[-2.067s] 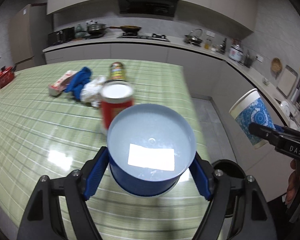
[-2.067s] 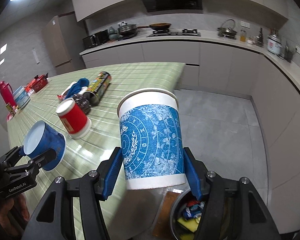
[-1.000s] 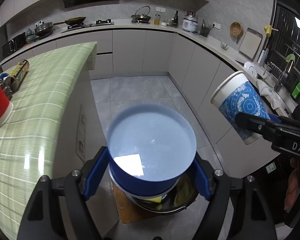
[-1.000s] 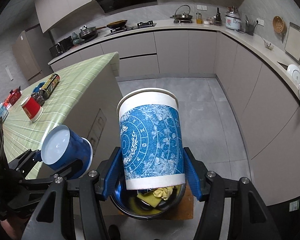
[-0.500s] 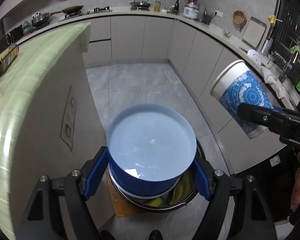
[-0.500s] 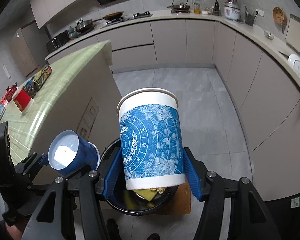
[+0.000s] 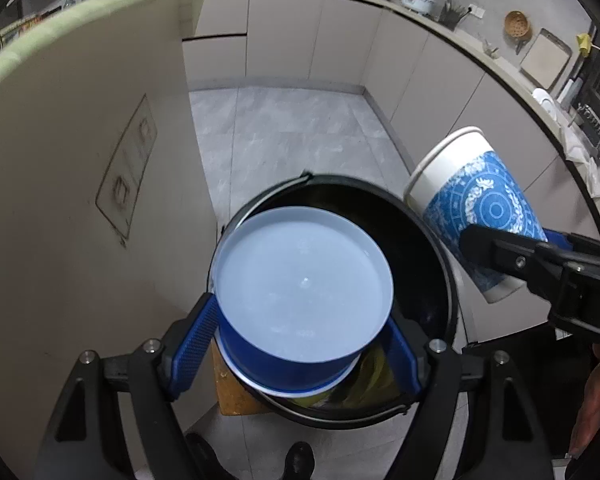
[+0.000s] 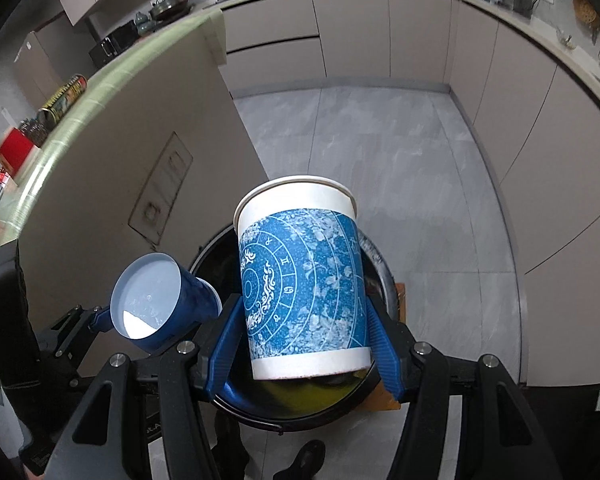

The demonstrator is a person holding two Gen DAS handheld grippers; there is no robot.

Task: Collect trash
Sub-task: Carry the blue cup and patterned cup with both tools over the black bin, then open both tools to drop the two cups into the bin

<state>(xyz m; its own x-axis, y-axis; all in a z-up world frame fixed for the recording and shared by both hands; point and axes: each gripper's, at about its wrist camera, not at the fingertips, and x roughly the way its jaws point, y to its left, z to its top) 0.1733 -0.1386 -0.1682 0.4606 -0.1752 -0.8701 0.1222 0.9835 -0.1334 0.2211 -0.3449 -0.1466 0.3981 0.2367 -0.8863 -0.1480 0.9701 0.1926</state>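
A plain blue cup is clamped between the jaws of the left gripper, its pale base turned toward the camera. A patterned blue-and-white cup is clamped between the jaws of the right gripper. Directly below and beyond both pairs of jaws a black trash bin is seen, with yellow waste inside. Left of the jaws, an island cabinet is seen; further ahead grey floor is seen.
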